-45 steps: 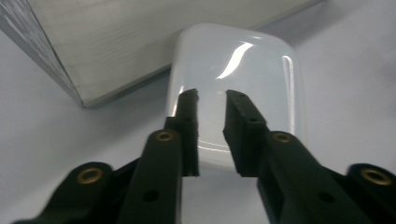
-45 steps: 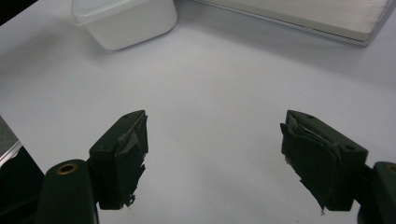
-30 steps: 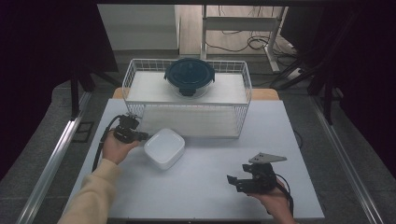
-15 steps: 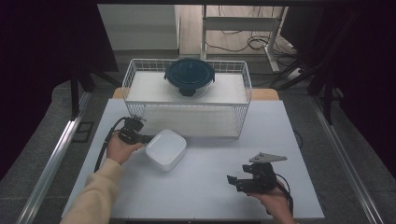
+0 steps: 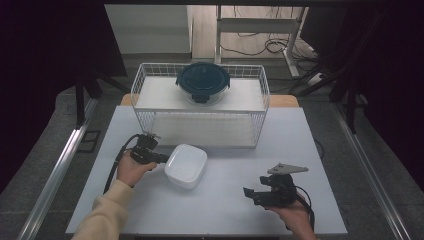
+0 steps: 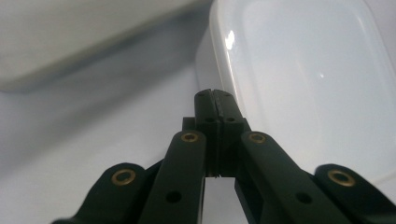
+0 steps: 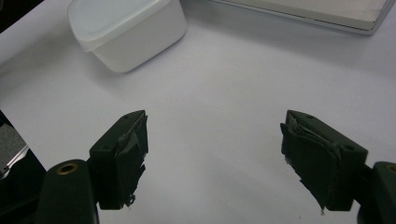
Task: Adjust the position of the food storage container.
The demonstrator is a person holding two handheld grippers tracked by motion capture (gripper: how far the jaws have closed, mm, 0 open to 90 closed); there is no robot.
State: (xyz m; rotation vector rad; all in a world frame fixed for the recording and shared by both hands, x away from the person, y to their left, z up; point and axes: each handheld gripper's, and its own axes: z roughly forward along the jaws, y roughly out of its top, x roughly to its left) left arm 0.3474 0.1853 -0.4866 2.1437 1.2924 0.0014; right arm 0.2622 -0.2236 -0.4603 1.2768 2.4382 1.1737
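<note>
Left claw (image 5: 161, 158) pressing together, tip sitting at the tub's (image 5: 186, 165) nine o'clock edge, tub lying on the worktop (image 5: 225, 200) before the basket (image 5: 200, 112), right claw (image 5: 248, 193) gaping empty at five o'clock

One white tub (image 5: 186, 165); one lidded bowl (image 5: 202, 82); one basket (image 5: 260, 107).

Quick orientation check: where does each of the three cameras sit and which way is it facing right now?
High view: above the near table edge, facing forward and down; both hands, left gripper, right gripper, wire basket.
Left gripper view: on the left gripper, shut jaws beside the white container.
Right gripper view: on the right gripper, open jaws over table.
All three share the container.
</note>
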